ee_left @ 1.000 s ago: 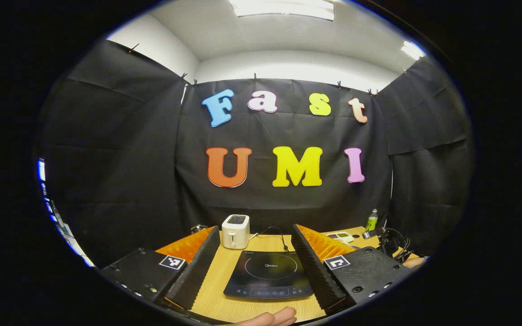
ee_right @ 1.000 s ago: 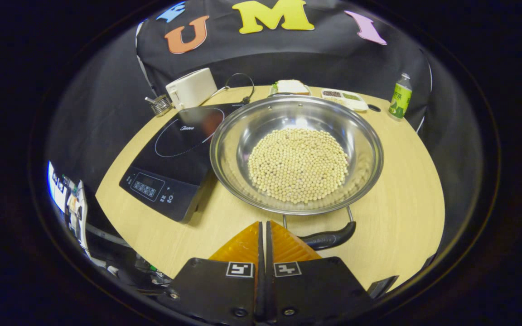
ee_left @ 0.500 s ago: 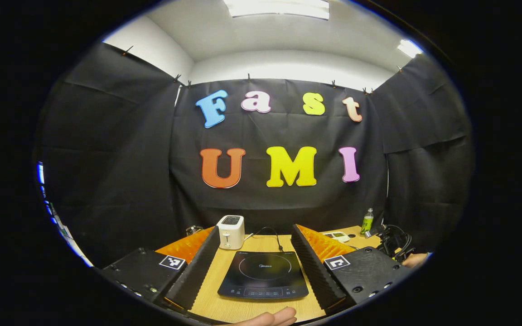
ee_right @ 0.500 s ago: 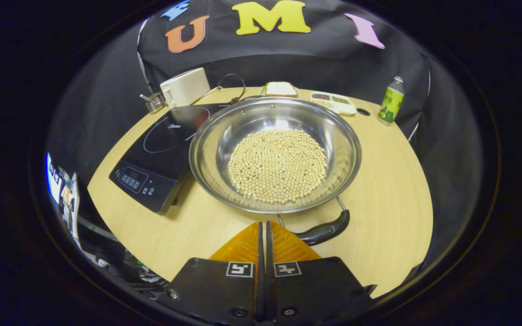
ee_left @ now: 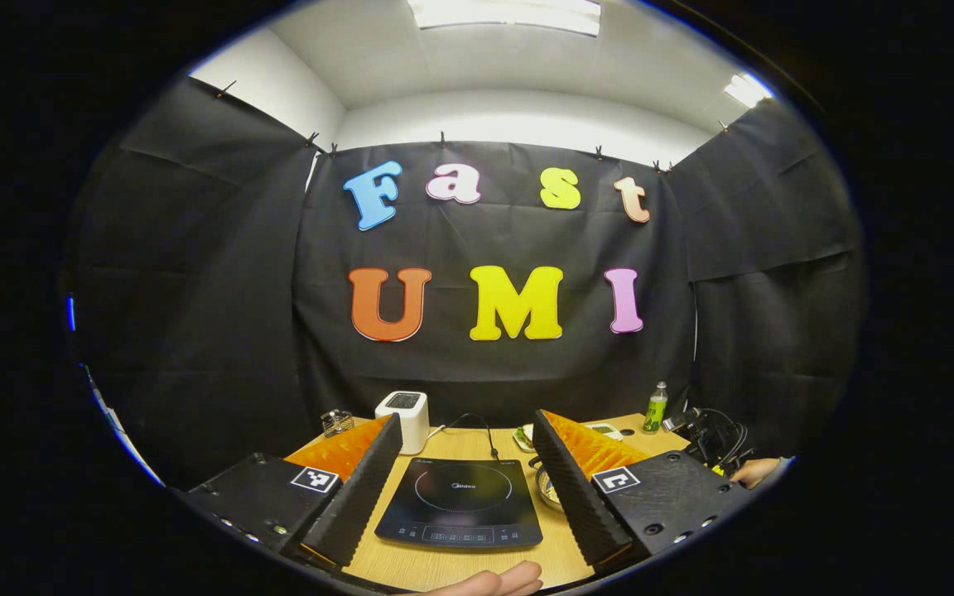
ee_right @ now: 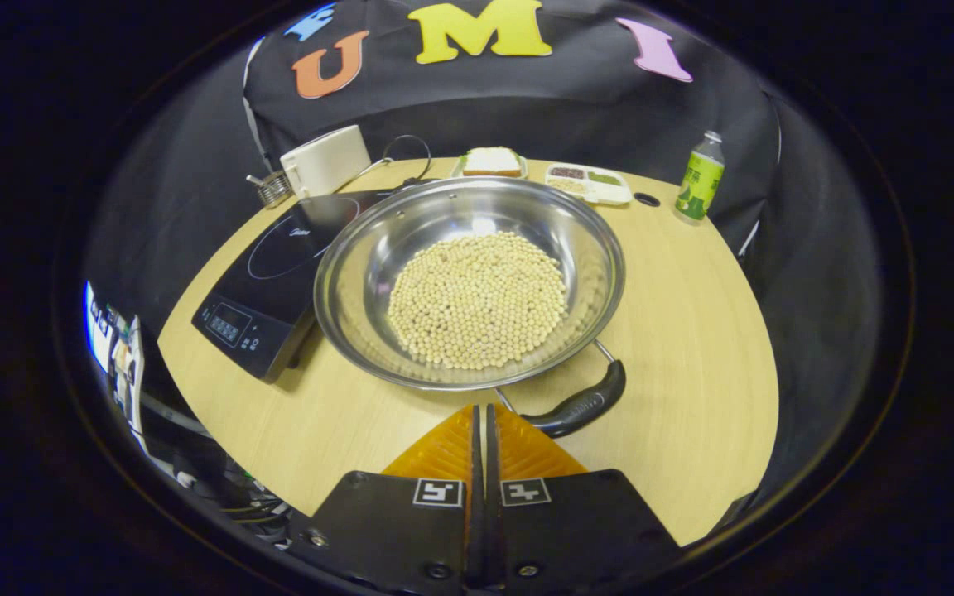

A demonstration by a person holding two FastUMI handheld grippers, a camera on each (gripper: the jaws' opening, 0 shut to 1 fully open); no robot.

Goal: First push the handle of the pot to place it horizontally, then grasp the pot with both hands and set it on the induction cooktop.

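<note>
Lying just beyond closed right tongs (ee_right: 481, 411): pot handle (ee_right: 578, 406).

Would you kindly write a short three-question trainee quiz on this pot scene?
1. True or false: the right gripper is shut, its tips by the pot handle.
2. What fills the pot? A) rice B) pale beans C) water
3. Fill in: in the left gripper view, between the open fingers of the left gripper lies the ____.

Key: 1 true; 2 B; 3 cooktop.
</note>
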